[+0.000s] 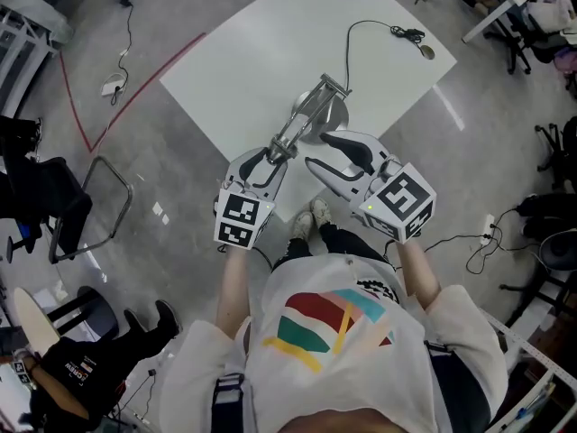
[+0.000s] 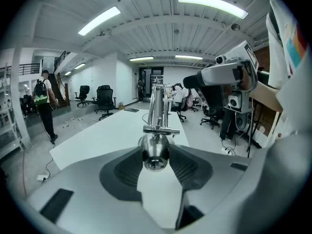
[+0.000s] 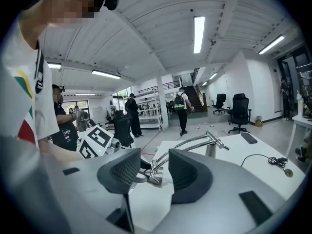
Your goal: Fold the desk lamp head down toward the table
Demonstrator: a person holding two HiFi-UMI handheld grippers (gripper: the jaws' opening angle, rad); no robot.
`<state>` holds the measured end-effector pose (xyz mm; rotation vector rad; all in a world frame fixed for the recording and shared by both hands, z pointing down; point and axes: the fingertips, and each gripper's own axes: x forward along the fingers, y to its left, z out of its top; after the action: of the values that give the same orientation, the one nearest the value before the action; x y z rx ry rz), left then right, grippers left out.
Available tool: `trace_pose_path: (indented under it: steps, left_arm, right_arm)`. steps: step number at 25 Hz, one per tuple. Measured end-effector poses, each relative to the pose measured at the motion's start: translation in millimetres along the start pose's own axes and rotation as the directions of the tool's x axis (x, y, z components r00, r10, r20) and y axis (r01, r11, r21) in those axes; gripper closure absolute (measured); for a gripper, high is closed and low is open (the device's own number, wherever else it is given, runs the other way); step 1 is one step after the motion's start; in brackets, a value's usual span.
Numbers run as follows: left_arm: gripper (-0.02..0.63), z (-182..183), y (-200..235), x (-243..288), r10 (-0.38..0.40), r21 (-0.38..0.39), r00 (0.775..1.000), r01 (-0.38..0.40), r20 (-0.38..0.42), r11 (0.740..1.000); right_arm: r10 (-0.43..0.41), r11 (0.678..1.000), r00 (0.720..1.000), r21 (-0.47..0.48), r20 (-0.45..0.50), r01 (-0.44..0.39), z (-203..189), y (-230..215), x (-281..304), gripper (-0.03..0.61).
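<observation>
Left gripper view puts the lamp head, a polished chrome cone with a round end cap, squarely between your left gripper's dark ribbed pads. The pads press on both its flanks, so you have it clamped. Twin chrome rods of the lamp arm run away from it over the smooth white table.

From the head view, the lamp's round metal base stands close to the table's near edge. The arm slants from it toward you and left to the clamped head, which the gripper mostly covers there. A thin black cable curls off to the far right.

Your right gripper sits just right of the lamp head, jaws apart and holding nothing. The lamp shows beyond the gap.
</observation>
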<state>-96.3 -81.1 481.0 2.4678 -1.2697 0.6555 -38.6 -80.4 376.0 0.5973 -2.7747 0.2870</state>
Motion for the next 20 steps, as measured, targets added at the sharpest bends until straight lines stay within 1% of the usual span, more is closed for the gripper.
trace_pose_path:
  steps: [5, 10, 20]
  left_arm:
    - [0.399, -6.5, 2.7, 16.0, -0.034, 0.001, 0.998, 0.034, -0.048, 0.999]
    - [0.399, -9.0, 5.4, 36.1, -0.04, 0.002, 0.996, 0.04, -0.077, 0.999]
    - [0.397, -10.5, 5.5, 46.1, -0.063, -0.02, 0.994, 0.062, -0.089, 0.998]
  right_arm:
    - [-0.021, 0.999, 1.0, 0.026, -0.001, 0.021, -4.7, -16.0, -0.5, 0.396]
    - [-0.043, 0.998, 0.999, 0.039, 0.0, 0.043, -6.9, -34.0, -3.5, 0.396]
    - [-0.052, 0.997, 0.999, 0.059, -0.006, 0.052, -14.2, -47.2, -6.0, 0.396]
